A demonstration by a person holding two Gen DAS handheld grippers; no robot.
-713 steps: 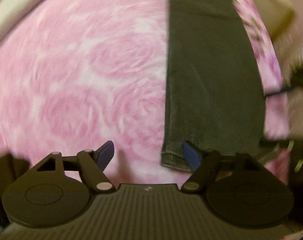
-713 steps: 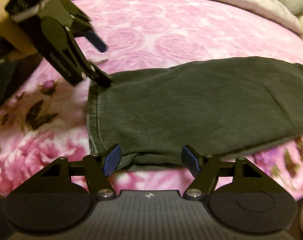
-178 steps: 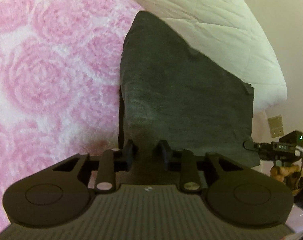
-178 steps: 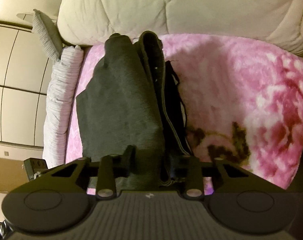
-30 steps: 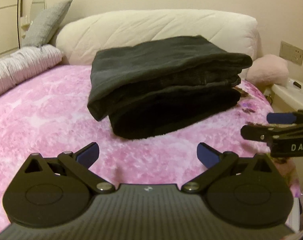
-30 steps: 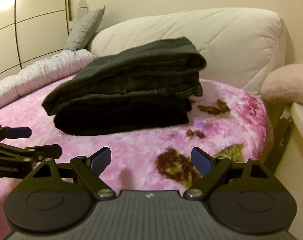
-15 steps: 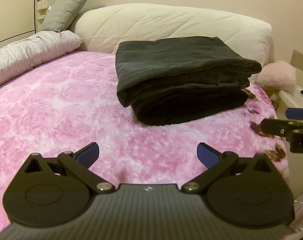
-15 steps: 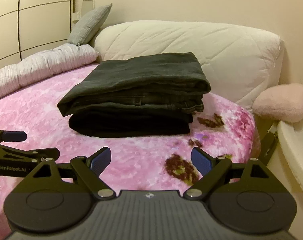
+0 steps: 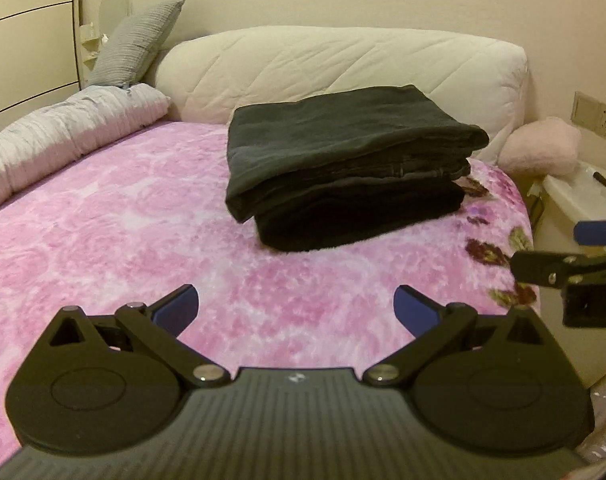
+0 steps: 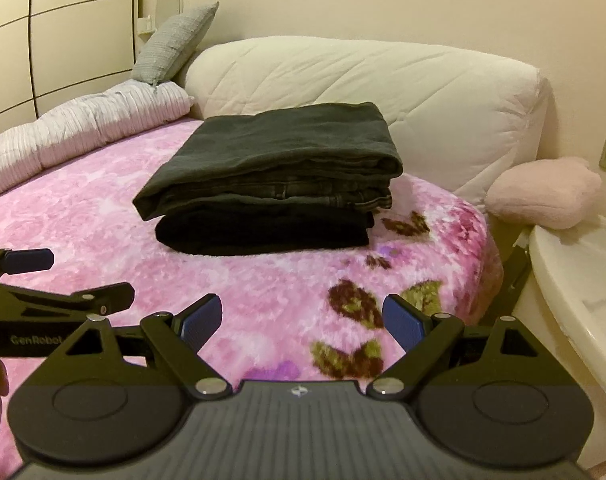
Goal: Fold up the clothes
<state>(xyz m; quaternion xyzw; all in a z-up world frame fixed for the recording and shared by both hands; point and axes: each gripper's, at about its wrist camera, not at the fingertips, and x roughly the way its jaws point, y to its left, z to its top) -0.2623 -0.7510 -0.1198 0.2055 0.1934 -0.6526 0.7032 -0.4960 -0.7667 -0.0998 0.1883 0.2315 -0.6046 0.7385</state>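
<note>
A: Dark grey cloth, folded several times into a thick stack: from the left wrist view the folded clothes (image 9: 347, 168) lie on the pink rose-patterned blanket (image 9: 103, 220), towards its far end. Behind the stack stands a cream quilted bolster (image 9: 343, 64); to the stack's left lie a pale ribbed roll (image 9: 63, 128) and a grey cushion (image 9: 137, 44) leaning on the wall.

B: And the tool in that view?

A: The left gripper (image 9: 296, 308) hovers nearer the camera than the stack, well apart from it, its blue-padded fingers (image 9: 179, 306) spread wide with only blanket between them. Nothing lies between it and the stack. To the stack's right, a pink plush pillow (image 9: 543, 152) sits beside a white bedside unit (image 9: 583, 196), and the right gripper (image 9: 551, 254) juts in from the frame's right edge.

B: What does the right wrist view show?

A: The same stack (image 10: 275, 184), its layered edges facing the camera, on the blanket (image 10: 83, 216) with the bolster (image 10: 383, 76) behind it. The right gripper (image 10: 303, 320) is also spread wide and empty, short of the stack. Dark flower and leaf prints (image 10: 351, 300) mark the blanket between the two. The left gripper (image 10: 75, 276) reaches in low to the stack's left, parted too, holding nothing. The plush pillow (image 10: 543, 192) rests to the stack's right, at the edge of the white unit (image 10: 575, 276).
</note>
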